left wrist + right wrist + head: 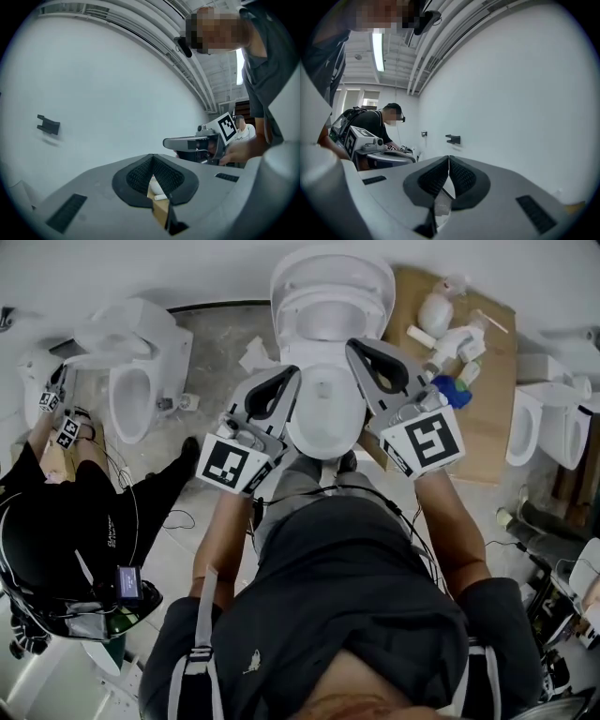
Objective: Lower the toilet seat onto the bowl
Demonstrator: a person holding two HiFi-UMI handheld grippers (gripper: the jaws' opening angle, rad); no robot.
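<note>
You are standing over a toilet at your 12 o'clock and holding both grippers out over it. The toilet seat [330, 277] is standing raised at the far end, at 12 o'clock from the bowl [323, 432], and is not lying on the rim. Your left gripper [292, 376] is hovering at the bowl's 10 o'clock with its jaws pressed together and pinching nothing. Your right gripper [354, 345] is reaching in at the bowl's 1 o'clock, close under the seat's lower edge, its jaws likewise pressed together and holding nothing. No view is showing whether either tip is touching the seat. A cardboard sheet [492, 362] with white fittings [455, 338] on it is lying at 2 o'clock. A second toilet [141, 381] is sitting at 9 o'clock, with another person [56, 549] working beside it at 8 o'clock.
</note>
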